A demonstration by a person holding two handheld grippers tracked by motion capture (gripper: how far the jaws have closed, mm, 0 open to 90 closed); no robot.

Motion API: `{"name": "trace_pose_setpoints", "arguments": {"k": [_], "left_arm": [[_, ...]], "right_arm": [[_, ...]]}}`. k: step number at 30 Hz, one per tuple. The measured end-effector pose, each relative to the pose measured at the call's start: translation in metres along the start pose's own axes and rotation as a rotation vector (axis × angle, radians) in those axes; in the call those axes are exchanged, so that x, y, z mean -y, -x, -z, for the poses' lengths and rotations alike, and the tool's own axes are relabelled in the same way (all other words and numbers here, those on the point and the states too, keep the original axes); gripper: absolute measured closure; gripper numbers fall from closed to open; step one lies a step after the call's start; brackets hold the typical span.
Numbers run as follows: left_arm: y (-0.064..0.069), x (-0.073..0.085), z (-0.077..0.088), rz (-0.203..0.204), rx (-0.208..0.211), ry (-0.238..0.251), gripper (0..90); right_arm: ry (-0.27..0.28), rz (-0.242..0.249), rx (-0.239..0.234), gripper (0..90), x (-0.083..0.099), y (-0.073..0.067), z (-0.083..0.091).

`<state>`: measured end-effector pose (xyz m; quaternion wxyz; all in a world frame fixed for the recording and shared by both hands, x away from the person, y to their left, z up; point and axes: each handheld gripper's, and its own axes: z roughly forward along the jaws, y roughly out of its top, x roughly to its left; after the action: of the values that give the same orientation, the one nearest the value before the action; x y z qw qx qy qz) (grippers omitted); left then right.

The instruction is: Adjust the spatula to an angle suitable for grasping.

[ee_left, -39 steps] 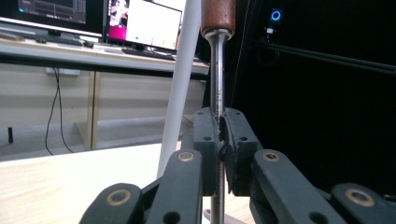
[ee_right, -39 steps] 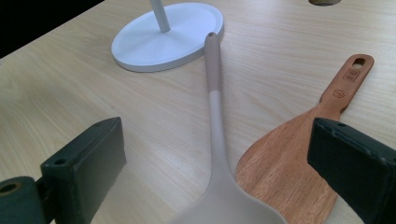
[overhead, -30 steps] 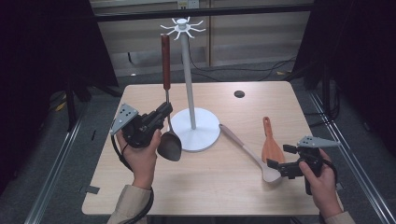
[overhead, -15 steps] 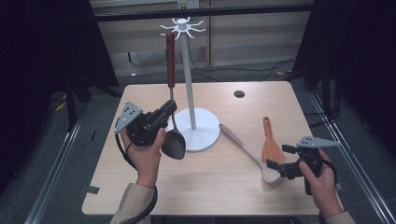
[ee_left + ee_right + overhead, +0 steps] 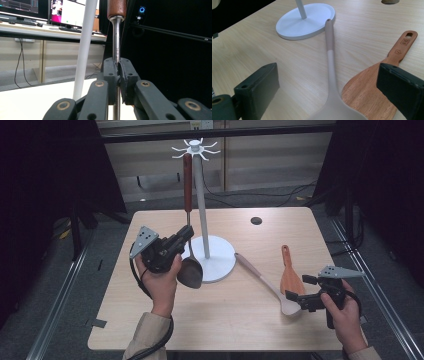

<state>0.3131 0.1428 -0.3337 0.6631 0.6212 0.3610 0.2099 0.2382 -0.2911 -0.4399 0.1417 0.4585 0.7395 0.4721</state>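
Left gripper [image 5: 184, 236]: jaws clamped on ladle [image 5: 189, 240] shaft, ladle upright beside rack [image 5: 200, 190] pole, not yet hung. Beige spoon [image 5: 265, 282], wooden spatula [image 5: 290, 272] flat on table [image 5: 235, 330], untouched. Right gripper [image 5: 296, 301]: jaws wide, empty, over spoon.

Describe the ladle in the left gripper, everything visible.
The ladle has a reddish-brown, wood-looking handle, a thin shiny metal shaft and a dark rounded bowl. It stands roughly upright, handle up, bowl low beside the base of the white stand, its handle top near the stand's hooks; whether it hangs on one cannot be told. The left gripper is shut on the metal shaft just below the handle, seen close in the left gripper view. The stand's pole runs just beside it.
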Motion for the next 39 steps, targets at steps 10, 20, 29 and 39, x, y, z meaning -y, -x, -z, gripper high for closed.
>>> {"name": "trace_pose_setpoints", "arguments": {"k": [10,20,29,39], "left_arm": [[-0.002,0.001,-0.009,0.027,-0.012,0.007,84.7],[-0.005,0.003,-0.018,0.042,-0.008,-0.001,84.7],[-0.006,0.009,-0.023,0.036,-0.004,0.012,84.1],[-0.012,0.011,-0.028,0.030,-0.006,0.012,82.2]], "right_arm": [[0.006,-0.003,0.001,3.5,0.000,0.001,0.001],[0.000,-0.008,0.010,3.5,0.001,0.003,0.002],[0.007,-0.011,0.010,3.5,0.000,0.004,0.004],[0.003,-0.003,0.009,3.5,0.000,0.004,0.003]]}}
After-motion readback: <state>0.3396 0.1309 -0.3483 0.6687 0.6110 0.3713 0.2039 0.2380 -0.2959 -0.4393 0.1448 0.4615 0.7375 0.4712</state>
